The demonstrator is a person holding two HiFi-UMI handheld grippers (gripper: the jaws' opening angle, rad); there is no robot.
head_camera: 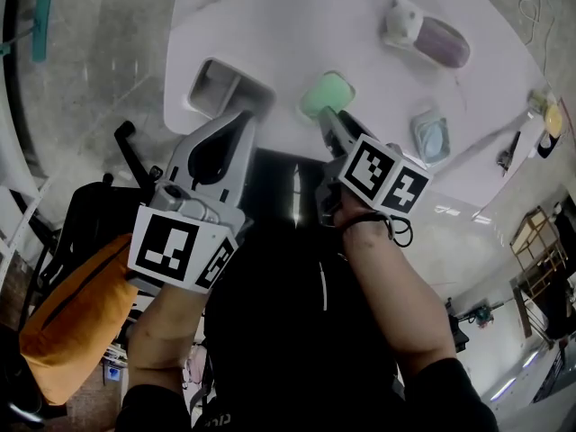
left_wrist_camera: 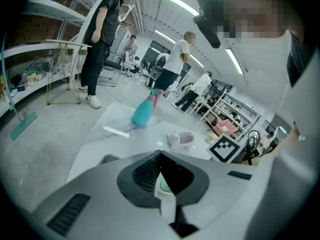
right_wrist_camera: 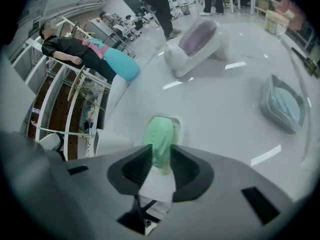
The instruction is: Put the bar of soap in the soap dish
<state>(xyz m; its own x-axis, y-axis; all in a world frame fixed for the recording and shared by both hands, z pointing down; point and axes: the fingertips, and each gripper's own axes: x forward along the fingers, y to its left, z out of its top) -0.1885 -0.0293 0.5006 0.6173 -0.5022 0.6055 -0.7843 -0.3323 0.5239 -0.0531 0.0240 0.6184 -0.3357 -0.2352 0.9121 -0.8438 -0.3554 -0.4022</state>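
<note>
Ahead of the right tool (right_wrist_camera: 160, 153), the table (right_wrist_camera: 225, 99) is smooth, glossy white. The soap (right_wrist_camera: 159, 131) looks matt and waxy. The tool's shell is matt grey plastic, its pads (right_wrist_camera: 135, 169) ribbed.

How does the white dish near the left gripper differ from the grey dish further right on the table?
The white dish looks empty; the grey dish holds something pale blue. The white dish sits at the table edge just ahead of the left gripper; the grey dish lies well off to the right of it. Both are shallow, roughly rectangular and sit on the white table.
</note>
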